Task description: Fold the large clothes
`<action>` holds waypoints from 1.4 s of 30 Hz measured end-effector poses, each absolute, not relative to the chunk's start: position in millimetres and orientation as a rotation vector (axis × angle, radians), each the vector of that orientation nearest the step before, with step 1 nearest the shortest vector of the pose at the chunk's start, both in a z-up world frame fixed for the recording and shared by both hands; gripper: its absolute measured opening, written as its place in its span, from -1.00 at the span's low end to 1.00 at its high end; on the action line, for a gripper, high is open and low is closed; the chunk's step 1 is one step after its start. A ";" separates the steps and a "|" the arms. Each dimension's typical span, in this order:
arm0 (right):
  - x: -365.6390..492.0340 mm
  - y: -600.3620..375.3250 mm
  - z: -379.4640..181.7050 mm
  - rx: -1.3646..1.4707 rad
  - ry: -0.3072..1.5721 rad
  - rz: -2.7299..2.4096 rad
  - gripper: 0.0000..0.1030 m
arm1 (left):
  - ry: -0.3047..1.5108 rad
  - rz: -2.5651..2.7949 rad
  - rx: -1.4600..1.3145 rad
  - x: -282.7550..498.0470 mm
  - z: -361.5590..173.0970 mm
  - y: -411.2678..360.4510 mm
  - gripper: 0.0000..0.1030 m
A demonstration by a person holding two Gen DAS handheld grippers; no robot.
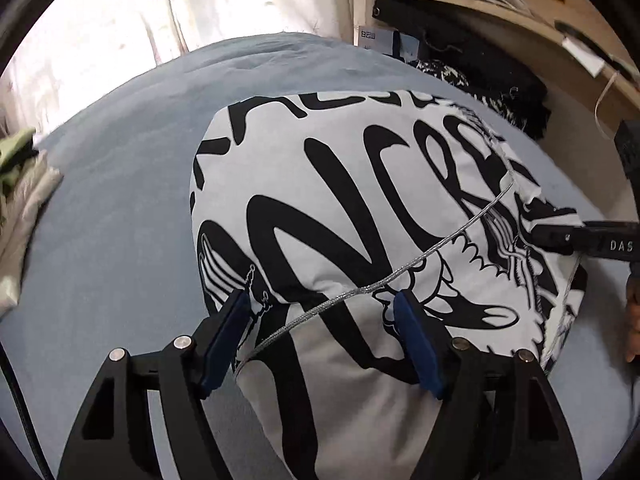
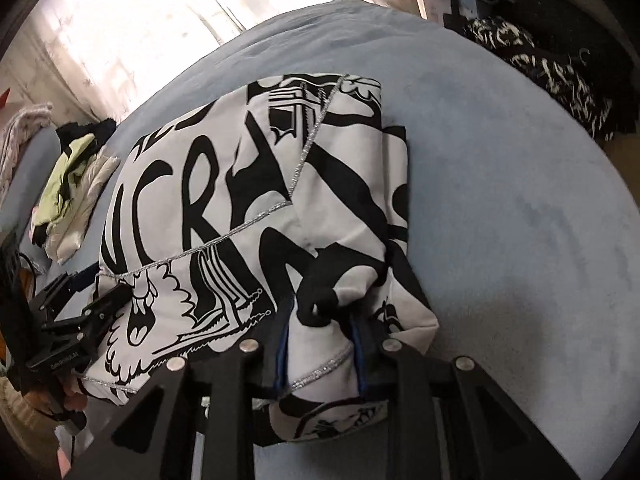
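Blue-padded fingers [image 1: 224,336] of my left gripper [image 1: 324,332] fill the bottom of the left wrist view, spread wide apart over the near edge of the white garment [image 1: 320,184], holding nothing. One pad sits at the garment's left border, the other on its printed cloth further right. The garment lies folded on the pale blue bed [image 1: 112,208], covered in big black lettering and cartoon drawings, with a silver trim line [image 1: 432,248] running diagonally across it. At the far left edge of that frame a small pile of light green and cream clothes [image 1: 24,184] rests on the bed. Toward the right edge my right gripper [image 1: 560,236] reaches in and meets the garment's right side. In the upper right, dark black-and-white clothing [image 1: 472,76] lies heaped below a wooden shelf [image 1: 480,4].

In the right wrist view, the green and cream pile sits at middle left, and below it my left gripper [image 2: 100,308] appears at the garment's [image 2: 224,184] left edge. At bottom centre my right gripper [image 2: 320,344] has its fingers closed in on a bunched fold of the garment, white cloth with silver trim and a black cuff pinched between the blue pads. Bare blue bed [image 2: 520,200] spreads across the right half, with the dark patterned heap [image 2: 552,76] in the upper right corner.
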State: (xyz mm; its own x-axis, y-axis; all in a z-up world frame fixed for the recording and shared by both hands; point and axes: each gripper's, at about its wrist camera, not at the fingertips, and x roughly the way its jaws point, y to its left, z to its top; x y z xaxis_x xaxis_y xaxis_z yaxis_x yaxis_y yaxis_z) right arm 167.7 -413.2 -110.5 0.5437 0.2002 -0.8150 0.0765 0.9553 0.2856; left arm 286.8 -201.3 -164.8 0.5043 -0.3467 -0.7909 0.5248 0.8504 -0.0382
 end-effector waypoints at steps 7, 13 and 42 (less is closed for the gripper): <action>180.6 -427.3 -69.9 0.428 0.967 0.102 0.10 | 0.925 -0.549 0.027 309.5 -131.3 -164.5 0.41; 230.6 -452.2 -79.3 0.525 0.963 0.054 0.19 | 0.983 -0.464 -0.027 352.0 -139.7 -152.0 0.41; 235.0 -427.6 -68.1 0.392 0.959 -0.042 -0.40 | 1.027 -0.366 0.031 359.5 -147.8 -150.1 0.94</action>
